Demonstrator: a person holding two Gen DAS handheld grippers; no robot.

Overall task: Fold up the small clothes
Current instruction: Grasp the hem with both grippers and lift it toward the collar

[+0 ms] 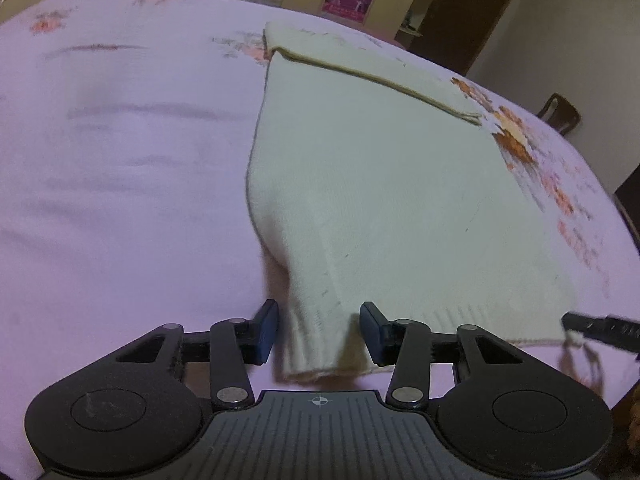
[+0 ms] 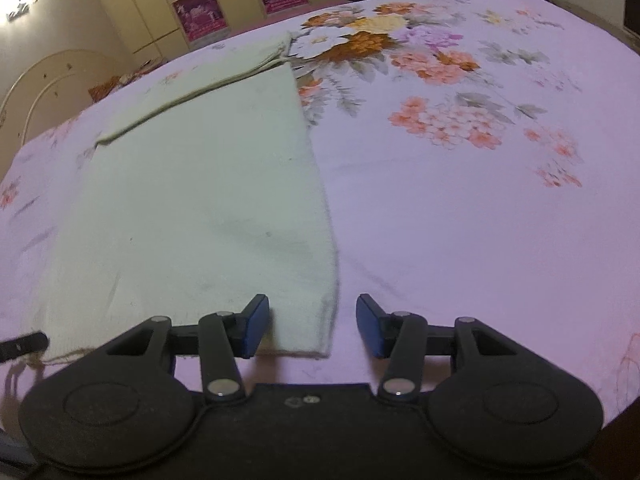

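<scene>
A cream knit garment (image 1: 380,184) lies on the pink floral bedsheet (image 1: 120,160), with a folded band across its far end. My left gripper (image 1: 319,330) is open, its fingers on either side of the garment's near left corner, which is bunched and slightly raised. My right gripper (image 2: 312,326) is open around the garment's (image 2: 192,208) near right corner, which lies flat on the sheet (image 2: 480,220). The right gripper's fingertip (image 1: 592,326) shows at the right edge of the left wrist view.
The bed fills both views. A large flower print (image 2: 380,40) lies right of the garment. Cupboards with pink posters (image 2: 200,12) stand beyond the bed, a dark doorway (image 1: 468,12) and a chair (image 1: 560,112) at the far right.
</scene>
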